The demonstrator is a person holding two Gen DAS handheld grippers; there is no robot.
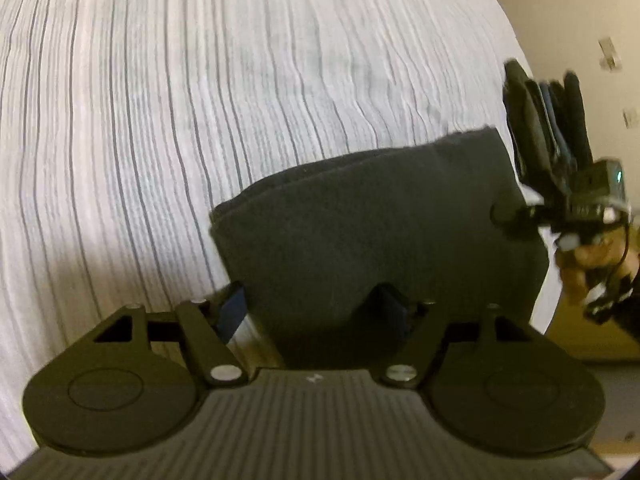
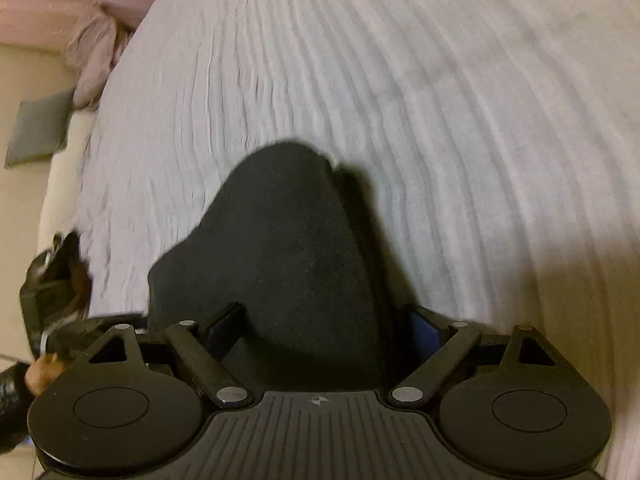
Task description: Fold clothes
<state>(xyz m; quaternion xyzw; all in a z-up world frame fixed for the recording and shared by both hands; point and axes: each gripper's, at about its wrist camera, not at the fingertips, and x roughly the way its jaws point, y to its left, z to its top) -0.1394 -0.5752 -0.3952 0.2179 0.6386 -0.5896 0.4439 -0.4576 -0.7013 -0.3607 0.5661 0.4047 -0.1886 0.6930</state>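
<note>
While a dark grey, layered fabric garment (image 1: 380, 216) lay as a compact bundle on the white ribbed, thin-striped bedspread (image 1: 160, 120), the left gripper (image 1: 316, 304) and the right gripper (image 2: 320, 320) each stood spread and released, the cloth lying between their fingers. It looked folded already; this fitted either a finishing release or a fresh fold, so grasping called for care.

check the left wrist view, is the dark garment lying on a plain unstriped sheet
No, the dark garment lies on a white bedspread crossed by thin dark stripes.
</note>
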